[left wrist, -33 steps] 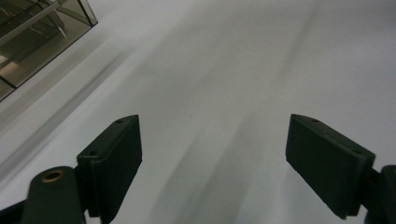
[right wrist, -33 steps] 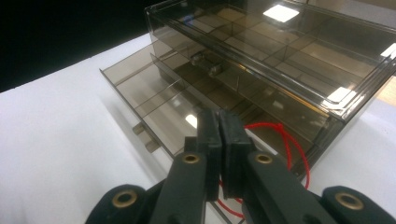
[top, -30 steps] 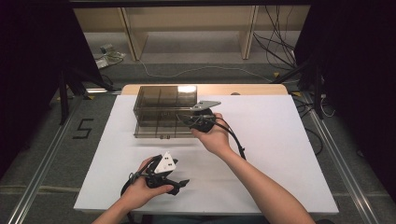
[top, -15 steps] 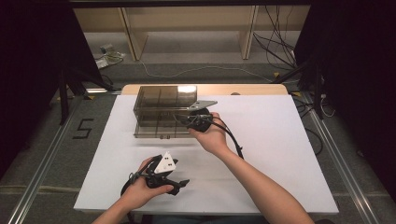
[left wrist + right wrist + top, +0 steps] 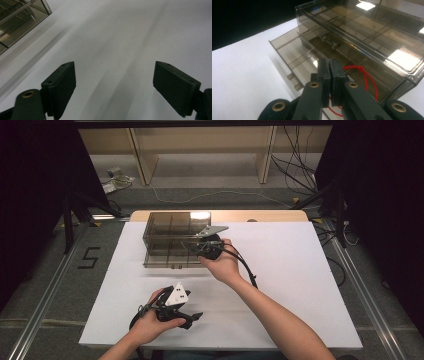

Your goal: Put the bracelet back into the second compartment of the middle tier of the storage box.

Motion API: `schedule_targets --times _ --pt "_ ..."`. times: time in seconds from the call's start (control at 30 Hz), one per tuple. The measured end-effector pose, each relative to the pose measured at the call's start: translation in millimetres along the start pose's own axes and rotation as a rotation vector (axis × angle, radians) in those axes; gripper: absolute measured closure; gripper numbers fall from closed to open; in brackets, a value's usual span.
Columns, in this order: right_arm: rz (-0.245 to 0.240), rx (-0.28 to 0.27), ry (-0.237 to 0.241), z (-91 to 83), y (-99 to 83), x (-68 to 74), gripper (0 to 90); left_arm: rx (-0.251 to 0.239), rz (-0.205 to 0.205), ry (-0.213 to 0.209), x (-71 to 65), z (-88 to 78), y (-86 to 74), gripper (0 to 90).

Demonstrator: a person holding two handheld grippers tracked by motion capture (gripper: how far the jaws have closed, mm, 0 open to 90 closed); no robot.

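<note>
A smoky see-through drawer box point(image 5: 170, 237) stands at the far left of the white table point(image 5: 300, 285). Its lower drawer point(image 5: 289, 50) is pulled out. My right gripper point(image 5: 194, 248) is at the box's front right corner, over the open drawer. Its jaws are shut point(image 5: 329, 62). A red cord point(image 5: 372, 82) loops out from behind the right jaw inside the drawer; I cannot tell whether it is pinched. My left gripper point(image 5: 194, 317) rests on the table near the front edge. It is open point(image 5: 113, 82) with nothing between its fingers, and the box corner point(image 5: 17, 20) lies beyond it.
Black cables trail from both grippers across the table. A wooden strip point(image 5: 250, 215) runs along the table's far edge, with shelving point(image 5: 200, 150) and loose wires on the floor behind. Bare white surface stretches right of the box.
The right hand has edged slightly toward the box. The left hand and its gripper have stayed put.
</note>
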State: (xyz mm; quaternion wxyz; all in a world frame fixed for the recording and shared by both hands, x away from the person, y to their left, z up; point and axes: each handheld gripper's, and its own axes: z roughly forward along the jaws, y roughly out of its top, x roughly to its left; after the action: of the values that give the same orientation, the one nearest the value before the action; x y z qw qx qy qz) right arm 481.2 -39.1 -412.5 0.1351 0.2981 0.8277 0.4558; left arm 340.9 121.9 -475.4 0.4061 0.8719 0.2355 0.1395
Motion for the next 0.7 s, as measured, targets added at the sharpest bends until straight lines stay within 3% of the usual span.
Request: schedule_targets --times 0.7 --pt "-0.001 0.005 0.011 6.2 6.8 4.3 88.8 -0.002 0.0 -0.002 -0.2 -0.1 0.2 18.6"
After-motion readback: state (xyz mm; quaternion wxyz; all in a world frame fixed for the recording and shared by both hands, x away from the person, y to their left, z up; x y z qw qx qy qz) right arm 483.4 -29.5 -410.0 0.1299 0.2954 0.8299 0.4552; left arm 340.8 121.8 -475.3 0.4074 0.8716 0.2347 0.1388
